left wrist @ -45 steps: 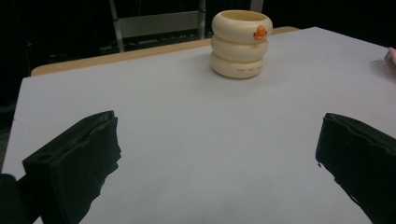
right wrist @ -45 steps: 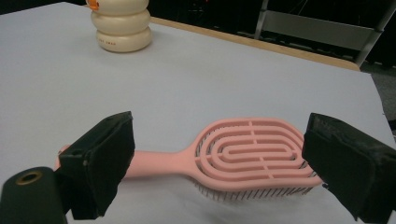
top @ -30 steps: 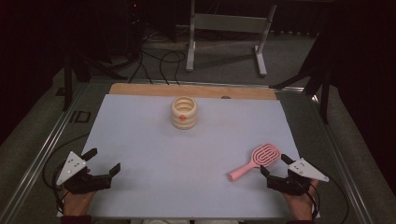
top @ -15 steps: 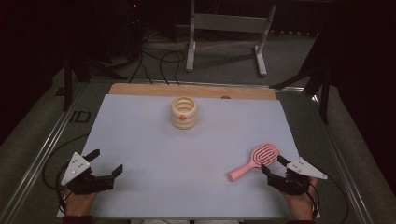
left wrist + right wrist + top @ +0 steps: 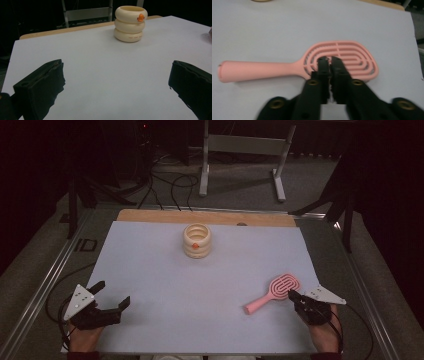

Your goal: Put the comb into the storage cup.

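Right gripper (image 5: 329, 59): jaws have just been closing and now sit together, nothing between them, tips over the near edge of the brush head (contact with it cannot be told).
Pink hairbrush (image 5: 337, 61): flat on the white table sheet (image 5: 165, 285), near the table's right front corner, handle angled toward the centre front.
Left gripper (image 5: 111, 295): jaws wide apart, empty, low over the left front corner.
Cream ringed cup (image 5: 197, 240): upright at the middle back, well apart from both grippers (orange mark on its side).

Pink slotted hairbrush (image 5: 272, 293) flat on table
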Demonstrator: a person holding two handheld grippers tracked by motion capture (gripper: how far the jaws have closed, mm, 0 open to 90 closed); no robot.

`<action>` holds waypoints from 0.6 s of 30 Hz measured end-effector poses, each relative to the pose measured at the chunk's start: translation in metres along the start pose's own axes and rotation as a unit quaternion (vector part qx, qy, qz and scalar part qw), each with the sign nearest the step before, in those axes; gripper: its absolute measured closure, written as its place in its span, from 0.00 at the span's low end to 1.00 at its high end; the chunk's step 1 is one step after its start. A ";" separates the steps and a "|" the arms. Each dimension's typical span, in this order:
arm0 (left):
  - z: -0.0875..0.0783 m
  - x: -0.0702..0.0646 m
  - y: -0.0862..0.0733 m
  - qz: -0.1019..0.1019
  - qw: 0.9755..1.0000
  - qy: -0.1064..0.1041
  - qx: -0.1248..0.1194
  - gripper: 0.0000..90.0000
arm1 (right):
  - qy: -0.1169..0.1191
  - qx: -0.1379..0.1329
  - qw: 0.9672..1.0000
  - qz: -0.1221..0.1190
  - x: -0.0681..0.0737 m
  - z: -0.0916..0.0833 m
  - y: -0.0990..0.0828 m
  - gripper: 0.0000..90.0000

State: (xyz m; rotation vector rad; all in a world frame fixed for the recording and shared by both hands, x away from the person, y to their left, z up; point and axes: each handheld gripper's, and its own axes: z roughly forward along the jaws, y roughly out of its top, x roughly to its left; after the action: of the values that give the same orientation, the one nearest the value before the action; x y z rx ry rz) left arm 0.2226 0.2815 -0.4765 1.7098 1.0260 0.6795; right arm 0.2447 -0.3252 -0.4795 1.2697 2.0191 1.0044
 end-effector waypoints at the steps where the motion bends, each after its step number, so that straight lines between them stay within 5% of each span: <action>1: 0.000 0.000 0.000 0.000 1.000 0.000 0.001 0.01 | -0.002 0.004 1.000 0.001 -0.002 0.000 0.000 1.00; 18: 0.000 -0.002 -0.001 0.001 1.000 0.001 0.000 0.01 | -0.035 0.057 0.998 0.016 -0.015 0.010 -0.009 1.00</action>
State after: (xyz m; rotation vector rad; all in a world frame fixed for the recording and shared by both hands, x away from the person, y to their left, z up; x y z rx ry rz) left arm 0.2217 0.2799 -0.4773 1.7106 1.0269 0.6831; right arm 0.2539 -0.3379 -0.4924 1.3816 2.0326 0.8585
